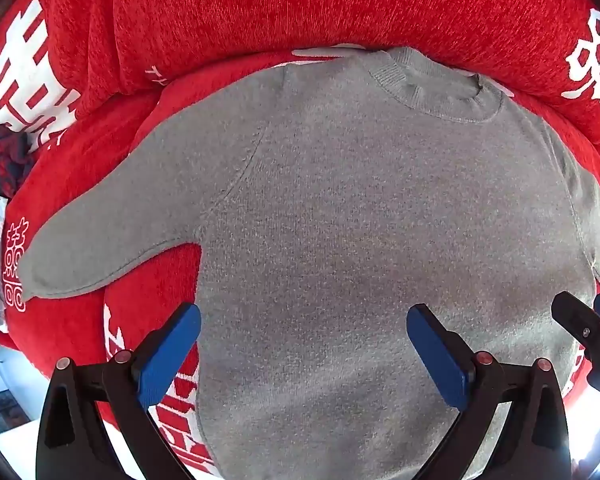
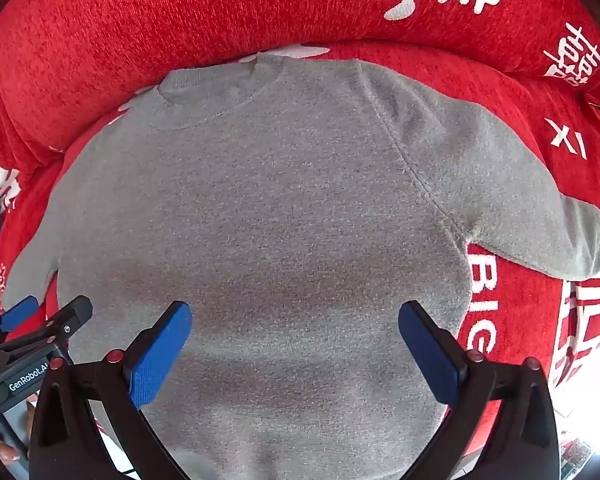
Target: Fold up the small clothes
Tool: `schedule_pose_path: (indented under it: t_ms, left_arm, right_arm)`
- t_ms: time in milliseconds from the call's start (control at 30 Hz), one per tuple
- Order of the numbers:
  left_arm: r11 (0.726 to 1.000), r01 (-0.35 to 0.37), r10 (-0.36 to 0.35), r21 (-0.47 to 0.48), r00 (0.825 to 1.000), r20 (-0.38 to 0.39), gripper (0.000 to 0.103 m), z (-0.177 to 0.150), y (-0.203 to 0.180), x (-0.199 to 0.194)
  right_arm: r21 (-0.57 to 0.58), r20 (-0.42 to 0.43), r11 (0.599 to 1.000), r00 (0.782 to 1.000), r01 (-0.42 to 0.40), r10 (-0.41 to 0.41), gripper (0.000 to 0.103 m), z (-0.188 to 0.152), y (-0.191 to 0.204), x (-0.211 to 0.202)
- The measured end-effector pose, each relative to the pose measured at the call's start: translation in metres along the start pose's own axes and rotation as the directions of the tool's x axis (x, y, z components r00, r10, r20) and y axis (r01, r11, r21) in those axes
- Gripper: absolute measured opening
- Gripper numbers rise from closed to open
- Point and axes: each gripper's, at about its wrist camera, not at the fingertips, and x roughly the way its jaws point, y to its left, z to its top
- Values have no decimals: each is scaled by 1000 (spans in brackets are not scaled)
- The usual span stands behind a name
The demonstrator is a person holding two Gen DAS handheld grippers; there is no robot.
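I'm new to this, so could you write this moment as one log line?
step: pre-fold | grey sweater: flat, sleeves out, on red cover | left gripper: open, empty | right gripper: open, empty

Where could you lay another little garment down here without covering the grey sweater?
Bare red blanket shows below the right sleeve, beside the sweater's body. A smaller patch sits under the left sleeve. The middle is crowded: the sweater fills it, with both open grippers, left and right, over its lower part.
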Motion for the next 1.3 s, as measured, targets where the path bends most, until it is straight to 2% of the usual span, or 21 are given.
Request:
schedule_pose_path:
  t_ms: [1300]
  left_arm:
    - [1000,-12,12,-8,999,-42,103,-7,9,10]
  right_arm:
    - [-19,2,1000,1000,-24,24,103,-5,0,8]
